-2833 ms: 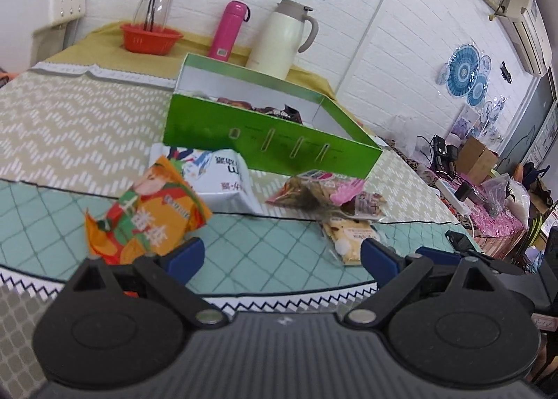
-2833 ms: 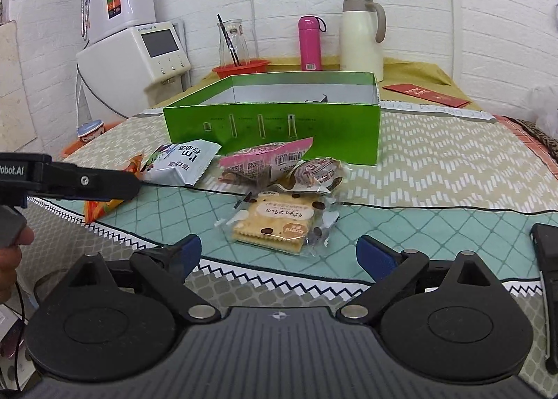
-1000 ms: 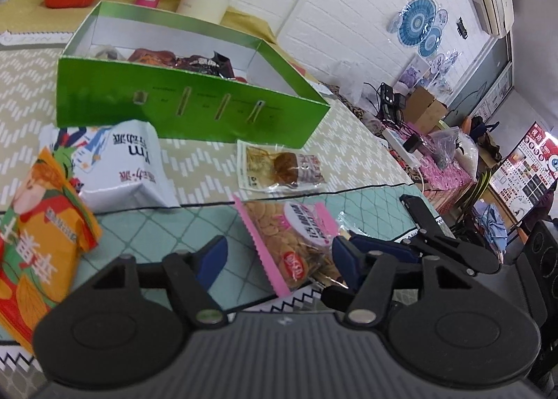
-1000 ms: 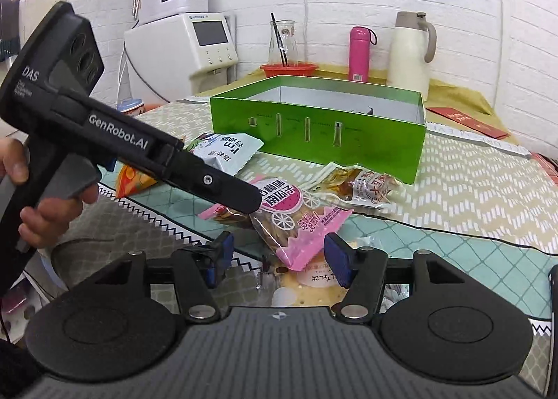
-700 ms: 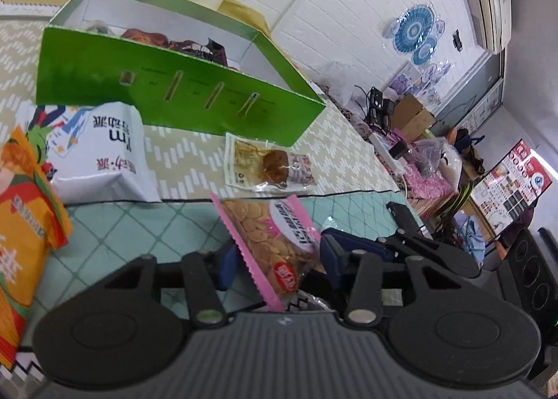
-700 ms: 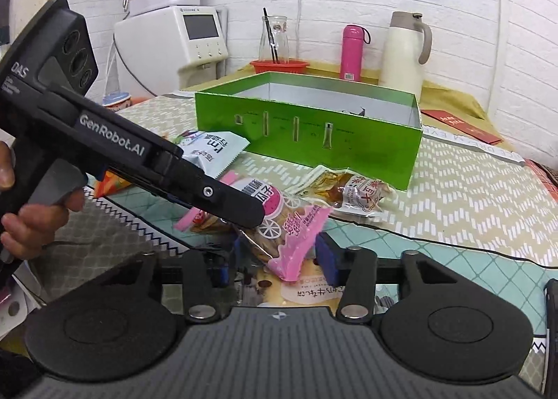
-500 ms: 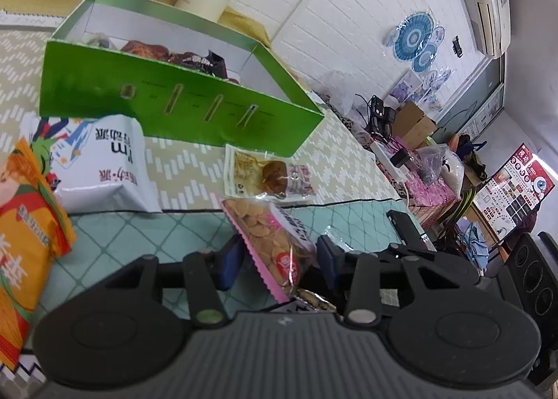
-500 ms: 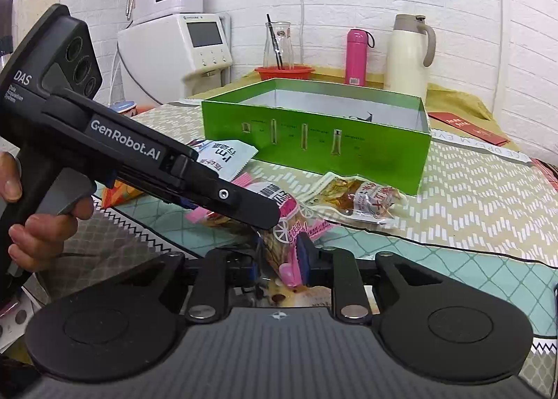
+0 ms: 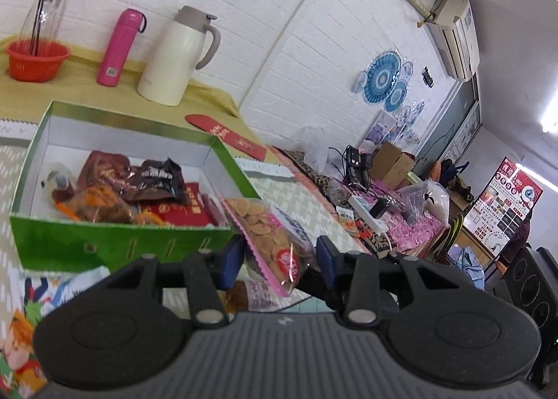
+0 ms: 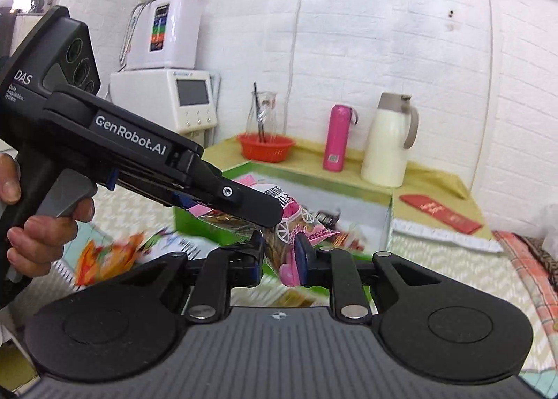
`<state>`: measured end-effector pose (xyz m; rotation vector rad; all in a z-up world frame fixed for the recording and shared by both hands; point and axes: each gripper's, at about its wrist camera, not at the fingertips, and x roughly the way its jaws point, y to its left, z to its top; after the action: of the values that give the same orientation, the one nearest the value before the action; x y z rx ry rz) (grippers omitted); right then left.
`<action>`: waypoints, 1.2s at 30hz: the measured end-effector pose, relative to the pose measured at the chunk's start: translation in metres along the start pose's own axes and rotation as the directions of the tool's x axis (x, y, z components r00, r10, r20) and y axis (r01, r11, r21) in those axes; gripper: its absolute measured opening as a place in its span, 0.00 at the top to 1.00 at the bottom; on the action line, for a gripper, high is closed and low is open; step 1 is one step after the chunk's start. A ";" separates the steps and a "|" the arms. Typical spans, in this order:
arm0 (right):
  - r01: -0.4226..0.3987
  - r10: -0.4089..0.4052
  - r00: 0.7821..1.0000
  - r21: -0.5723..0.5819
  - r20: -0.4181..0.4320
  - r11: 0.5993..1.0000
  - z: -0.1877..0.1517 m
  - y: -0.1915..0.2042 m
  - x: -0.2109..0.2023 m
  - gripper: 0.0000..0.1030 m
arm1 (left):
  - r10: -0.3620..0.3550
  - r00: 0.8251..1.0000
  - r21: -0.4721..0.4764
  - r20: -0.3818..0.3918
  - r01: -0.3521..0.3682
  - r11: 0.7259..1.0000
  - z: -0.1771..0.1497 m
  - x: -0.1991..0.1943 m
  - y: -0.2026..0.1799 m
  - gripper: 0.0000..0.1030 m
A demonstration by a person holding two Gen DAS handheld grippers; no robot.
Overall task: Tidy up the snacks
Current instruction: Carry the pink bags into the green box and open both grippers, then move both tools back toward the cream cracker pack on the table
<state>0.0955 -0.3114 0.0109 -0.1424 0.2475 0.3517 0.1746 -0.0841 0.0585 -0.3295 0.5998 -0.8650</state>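
- We see the left gripper [image 9: 279, 259] clenched on the pink biscuit packet [image 9: 275, 242], both blue pads pressed into its sides, the packet lifted clear of the table.
- From the right wrist view, the right gripper [image 10: 279, 256] is closed on the lower end of the same pink biscuit packet [image 10: 293, 224], while the left gripper [image 10: 244, 204] comes in from 10 o'clock and grips its upper part.
- The packet hangs at the near right corner of the green box [image 9: 115, 242], which lies at 10 o'clock from the left gripper.
- Inside the box we make out brown, dark and red snack packs [image 9: 139, 193] piled together.
- On the table at 8 o'clock of the left view lie a white packet [image 9: 59, 287] and an orange packet [image 9: 17, 346], both partly hidden.
- Behind the box, at 11 o'clock, stand a cream jug [image 9: 174, 57], a pink flask [image 9: 118, 47] and a red basket [image 9: 36, 61].
- A red envelope [image 9: 230, 137] lies just beyond the box.
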 end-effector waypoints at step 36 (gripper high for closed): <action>0.000 0.008 0.995 0.084 -0.096 0.996 -0.002 -0.041 0.088 0.00 | 0.299 0.954 -0.047 0.020 -0.298 0.954 0.041 0.046 0.061 0.08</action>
<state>0.1901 -0.3214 -0.0105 -0.0760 0.3580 0.3385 0.2601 -0.0820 0.0442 -0.2809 0.6258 -0.5563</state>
